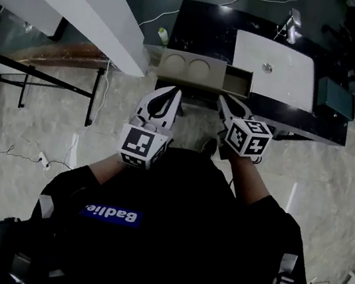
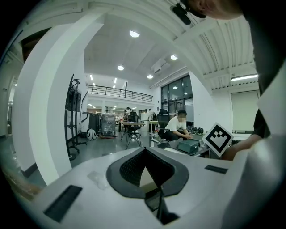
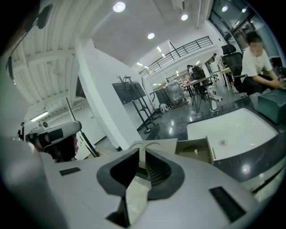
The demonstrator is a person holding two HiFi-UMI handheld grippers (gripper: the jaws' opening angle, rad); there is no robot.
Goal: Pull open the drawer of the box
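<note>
drawer sits out of the box on its right, upper centre of frame. pull looks done or nearly; if more travel is needed, re-grip the drawer front. left gripper and right gripper point up-frame at the box's near edge, jaws pinched together, empty.

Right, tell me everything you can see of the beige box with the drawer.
The beige box is a low, matte block with two round recesses in its top. Its drawer stands pulled out sideways toward the white sink basin. The box sits at the black counter's near edge, just beyond the left gripper and right gripper.
</note>
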